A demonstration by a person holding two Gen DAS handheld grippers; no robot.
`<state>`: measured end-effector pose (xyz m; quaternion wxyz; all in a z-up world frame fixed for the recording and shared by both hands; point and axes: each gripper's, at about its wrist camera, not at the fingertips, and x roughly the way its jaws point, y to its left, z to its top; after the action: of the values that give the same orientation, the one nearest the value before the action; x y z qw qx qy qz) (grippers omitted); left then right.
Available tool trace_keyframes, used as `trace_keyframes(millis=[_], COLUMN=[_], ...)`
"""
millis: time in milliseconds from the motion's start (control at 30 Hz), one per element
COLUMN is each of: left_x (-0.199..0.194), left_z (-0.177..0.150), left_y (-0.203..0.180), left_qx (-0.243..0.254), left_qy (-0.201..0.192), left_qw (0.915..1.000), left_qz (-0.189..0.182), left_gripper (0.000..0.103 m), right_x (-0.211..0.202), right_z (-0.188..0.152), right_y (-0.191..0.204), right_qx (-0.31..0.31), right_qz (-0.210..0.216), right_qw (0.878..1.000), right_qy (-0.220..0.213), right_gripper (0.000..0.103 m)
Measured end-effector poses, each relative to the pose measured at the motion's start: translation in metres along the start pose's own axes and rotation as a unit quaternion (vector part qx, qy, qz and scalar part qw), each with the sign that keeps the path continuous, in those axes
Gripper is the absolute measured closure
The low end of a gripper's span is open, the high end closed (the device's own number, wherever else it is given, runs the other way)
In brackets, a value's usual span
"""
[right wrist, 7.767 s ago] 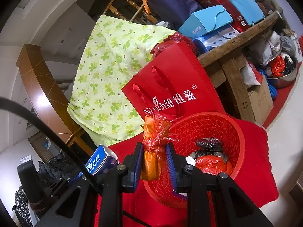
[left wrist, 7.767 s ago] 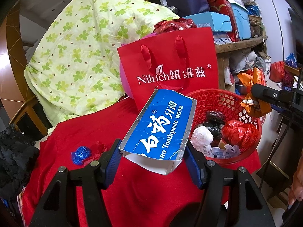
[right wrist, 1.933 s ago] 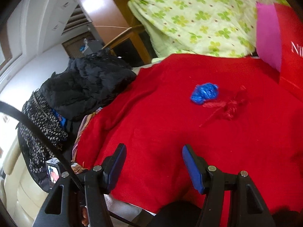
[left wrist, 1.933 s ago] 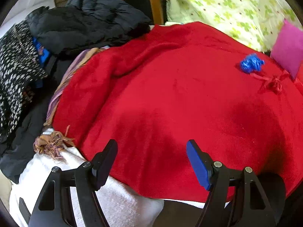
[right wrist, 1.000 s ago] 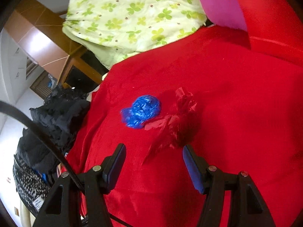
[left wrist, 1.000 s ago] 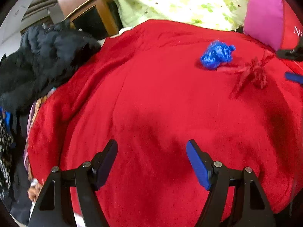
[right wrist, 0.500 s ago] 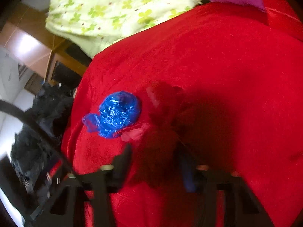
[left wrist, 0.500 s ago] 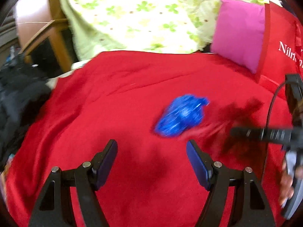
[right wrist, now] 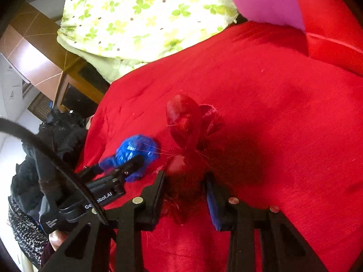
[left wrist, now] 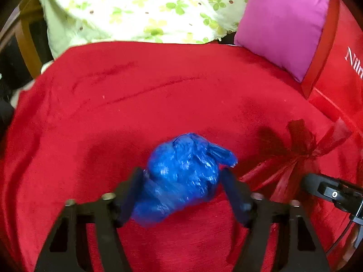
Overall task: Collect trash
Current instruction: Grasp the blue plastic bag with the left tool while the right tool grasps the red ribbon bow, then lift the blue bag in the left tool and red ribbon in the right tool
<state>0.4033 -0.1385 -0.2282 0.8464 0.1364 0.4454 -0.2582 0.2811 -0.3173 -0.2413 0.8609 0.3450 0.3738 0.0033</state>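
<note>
A crumpled blue plastic bag (left wrist: 181, 172) lies on the red blanket (left wrist: 136, 104). My left gripper (left wrist: 182, 195) has its jaws around the bag, both pads close against its sides. It also shows in the right wrist view (right wrist: 133, 154). A crumpled red plastic wrapper (right wrist: 186, 131) lies just right of the blue bag; it shows in the left wrist view (left wrist: 301, 149) too. My right gripper (right wrist: 185, 192) has its jaws around the wrapper's near end, closing in on it.
A pink cushion (left wrist: 281, 22) and a red paper bag (left wrist: 340, 68) stand at the back right. A green floral quilt (left wrist: 140, 9) hangs behind the blanket. Dark clothes (right wrist: 45, 140) pile up at the left edge.
Both grippers have moved forward and down onto the blanket. The left jaws have narrowed around the blue bag and the right jaws around the red wrapper.
</note>
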Motion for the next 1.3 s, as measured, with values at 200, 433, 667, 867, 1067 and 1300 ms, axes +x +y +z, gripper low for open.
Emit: trace_keyframes(millis=[200, 433, 667, 867, 1067, 1300], left_x=[-0.021, -0.107, -0.198, -0.26, -0.302, -0.347], left_z=[-0.008, -0.042, -0.084, -0.111, -0.127, -0.142], left_y=[0.005, -0.013, -0.051, -0.084, -0.111, -0.127], left_qx=[-0.047, -0.047, -0.026, -0.013, -0.001, 0.003], left_qy=[-0.016, -0.065, -0.12, -0.162, -0.194, -0.228], left_qw=[0.9988, 0.9938, 0.9809, 0.9721, 0.9657, 0.9576], left_qz=[0.001, 0.077, 0.15, 0.169, 0.173, 0.176], left_gripper=[0.058, 0.058, 0.058, 0.058, 0.058, 0.058], right_x=[-0.018, -0.08, -0.155, -0.224, -0.287, -0.33], right_z=[-0.004, -0.02, -0.05, -0.073, -0.097, -0.121], right_y=[0.009, 0.025, 0.038, 0.056, 0.077, 0.097], right_qx=[-0.03, -0.082, -0.097, -0.125, -0.161, -0.197], right_qz=[-0.012, -0.027, -0.012, -0.006, 0.0, 0.012], right_qw=[0.999, 0.988, 0.98, 0.972, 0.963, 0.952], right_qy=[-0.029, -0.125, -0.175, -0.198, -0.218, -0.236], right_gripper=[0.066, 0.066, 0.066, 0.066, 0.066, 0.066])
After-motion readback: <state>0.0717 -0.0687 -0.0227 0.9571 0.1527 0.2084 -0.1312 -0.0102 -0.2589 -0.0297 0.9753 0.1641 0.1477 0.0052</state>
